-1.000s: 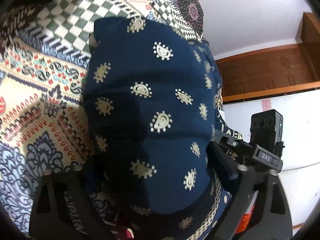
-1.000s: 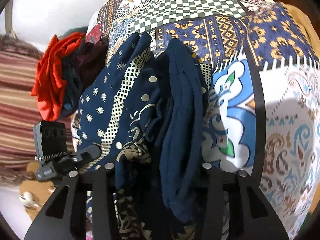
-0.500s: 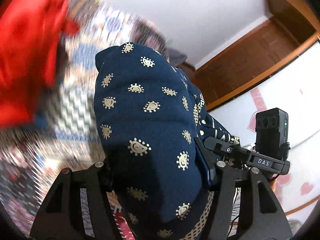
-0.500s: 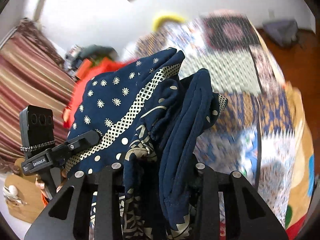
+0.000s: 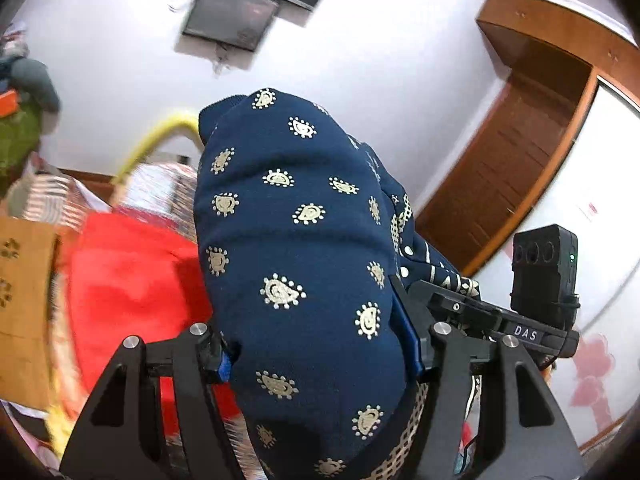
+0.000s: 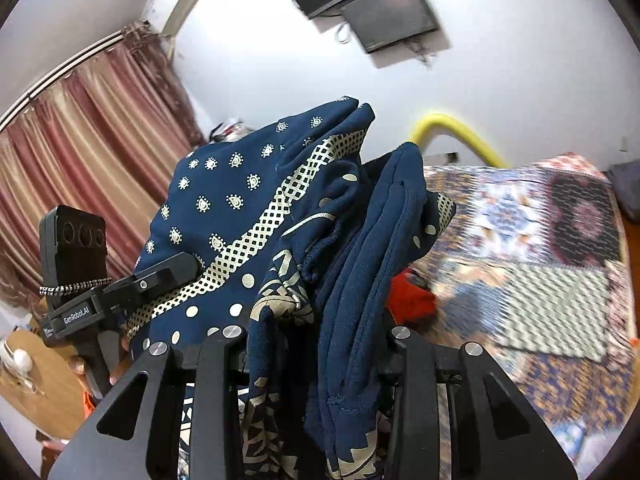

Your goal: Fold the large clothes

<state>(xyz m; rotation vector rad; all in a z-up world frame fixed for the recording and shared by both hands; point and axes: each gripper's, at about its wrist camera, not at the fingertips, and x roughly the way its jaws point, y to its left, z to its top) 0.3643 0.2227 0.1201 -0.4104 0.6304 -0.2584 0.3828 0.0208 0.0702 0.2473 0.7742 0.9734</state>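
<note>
Both grippers pinch the same navy garment point(image 5: 296, 264): the left gripper point(image 5: 320, 356) is pressed on a thick printed bundle of it, and the right gripper point(image 6: 316, 344) clamps bunched folds with a cream lattice band. It is lifted above the patchwork bedspread point(image 6: 540, 280), near a red cloth point(image 5: 132, 280). On the other gripper's camera mount one label reads "DAS" point(image 5: 525, 333), another "GenRoboLAI" point(image 6: 76, 315). A dark screen point(image 6: 388, 12) hangs on the white wall

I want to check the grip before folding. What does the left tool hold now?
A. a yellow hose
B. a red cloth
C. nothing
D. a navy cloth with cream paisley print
D: the left tool is shut on the navy paisley cloth, which bulges between its fingers.
</note>
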